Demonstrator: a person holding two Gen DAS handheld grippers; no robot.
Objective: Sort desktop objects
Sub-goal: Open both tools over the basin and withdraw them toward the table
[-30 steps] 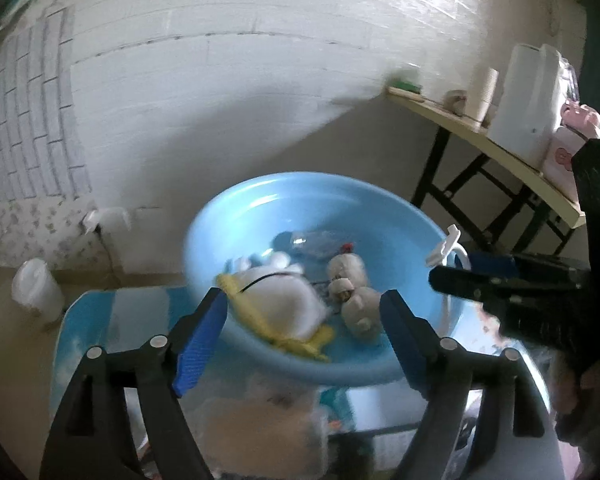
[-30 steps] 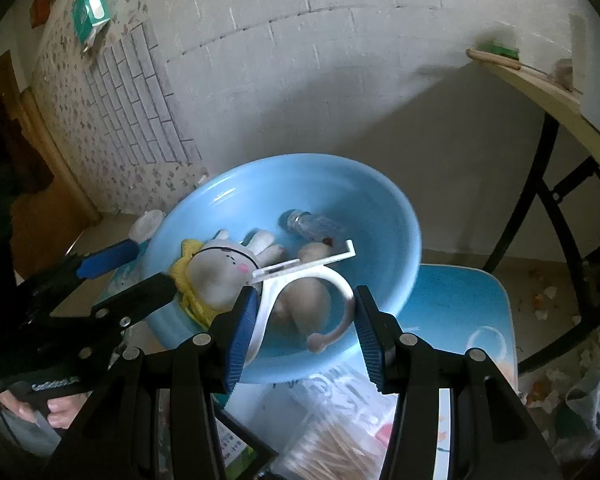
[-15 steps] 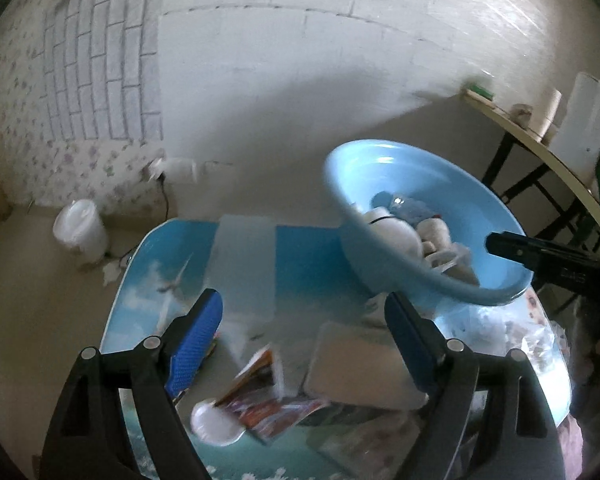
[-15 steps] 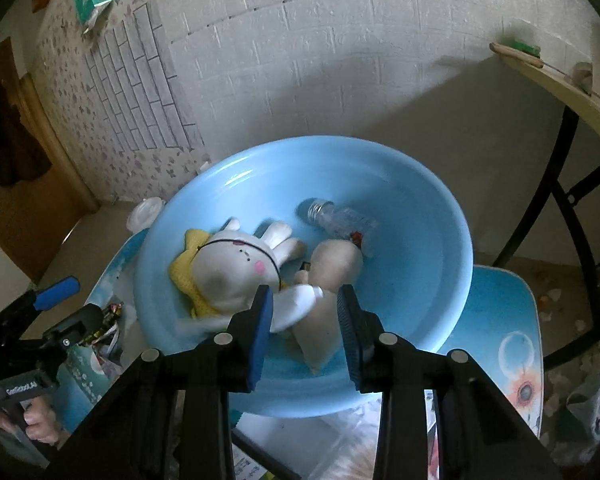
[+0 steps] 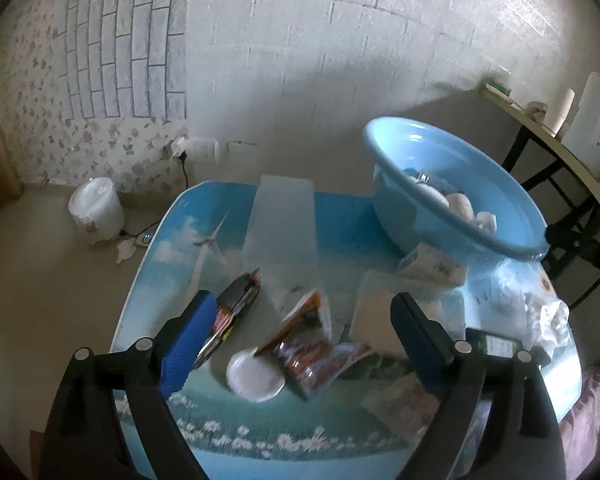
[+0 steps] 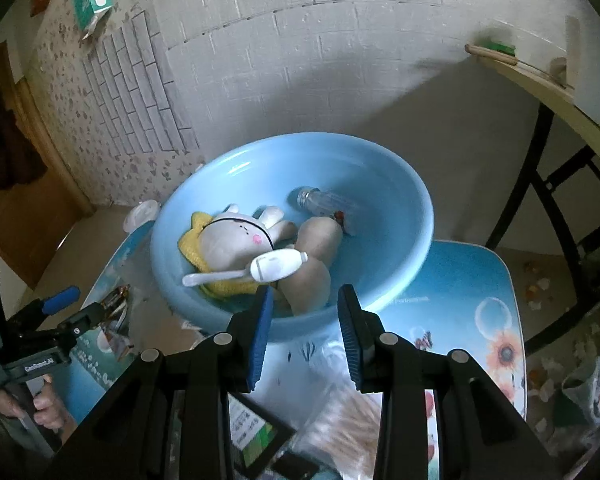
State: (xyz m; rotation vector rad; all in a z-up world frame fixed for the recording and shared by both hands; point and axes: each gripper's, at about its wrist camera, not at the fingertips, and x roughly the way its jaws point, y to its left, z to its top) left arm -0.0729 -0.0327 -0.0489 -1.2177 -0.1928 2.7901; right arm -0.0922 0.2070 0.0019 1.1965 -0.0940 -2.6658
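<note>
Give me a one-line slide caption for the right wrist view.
Empty right gripper above a blue basin holding a plush rabbit, clear bottle and white plastic piece.

A light blue basin [image 6: 380,184] holds a white plush rabbit [image 6: 236,240] with a pink cheek, lying on yellow cloth [image 6: 192,246]. The table [image 5: 340,224] is printed with blue sky, white daisies near and an orange sunflower at right. The far wall [image 5: 300,48] is white brick, floral-patterned at left.
</note>
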